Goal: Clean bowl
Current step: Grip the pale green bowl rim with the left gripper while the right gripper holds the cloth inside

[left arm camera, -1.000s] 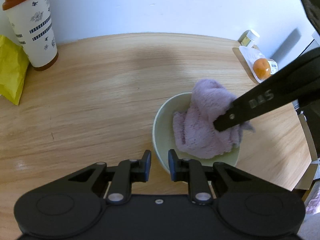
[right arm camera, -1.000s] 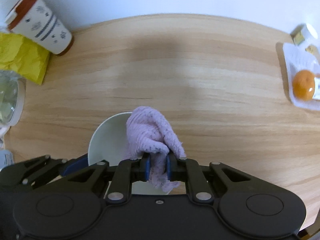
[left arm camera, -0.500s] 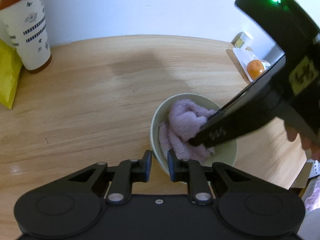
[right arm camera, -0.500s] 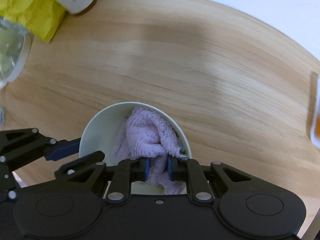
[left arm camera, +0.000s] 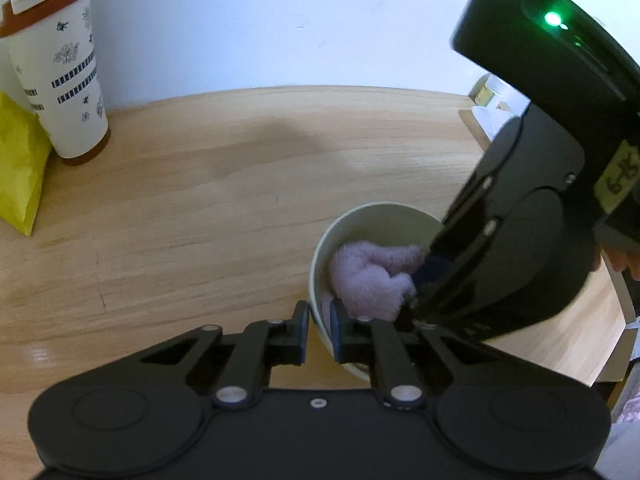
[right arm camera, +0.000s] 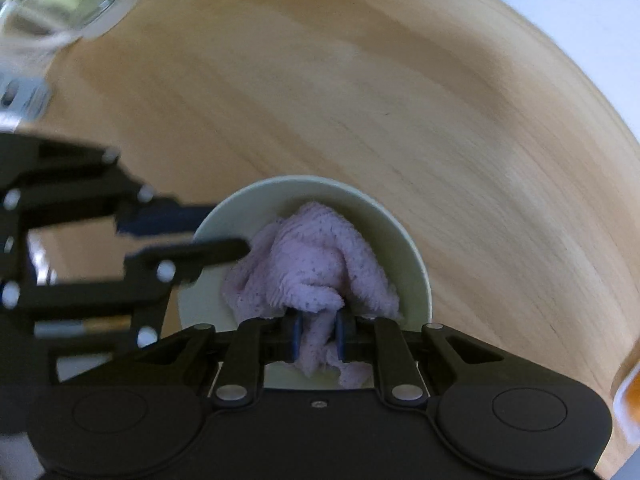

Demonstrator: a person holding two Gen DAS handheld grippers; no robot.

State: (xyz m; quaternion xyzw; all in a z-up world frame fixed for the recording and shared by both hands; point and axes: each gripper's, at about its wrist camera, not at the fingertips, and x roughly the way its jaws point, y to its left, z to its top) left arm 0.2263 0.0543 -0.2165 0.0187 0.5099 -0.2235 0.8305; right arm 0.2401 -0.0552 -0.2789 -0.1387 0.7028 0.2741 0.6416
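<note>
Table (left arm camera: 248,184): pale wood, broad, set against a white wall. Tumbler (left arm camera: 60,76): white, printed, brown lid, upright at the far left edge, a yellow bag (left arm camera: 18,168) just beside it. Bowl (right arm camera: 416,264): pale green, standing on the table's near side. Cloth (right arm camera: 312,264): lilac, fluffy, bunched inside the bowl. Right gripper (right arm camera: 316,338): fingers clamped on the cloth, pointing steeply down into the bowl. Left gripper (left arm camera: 320,330): fingers pinching the bowl's near rim, one inside, one outside.
</note>
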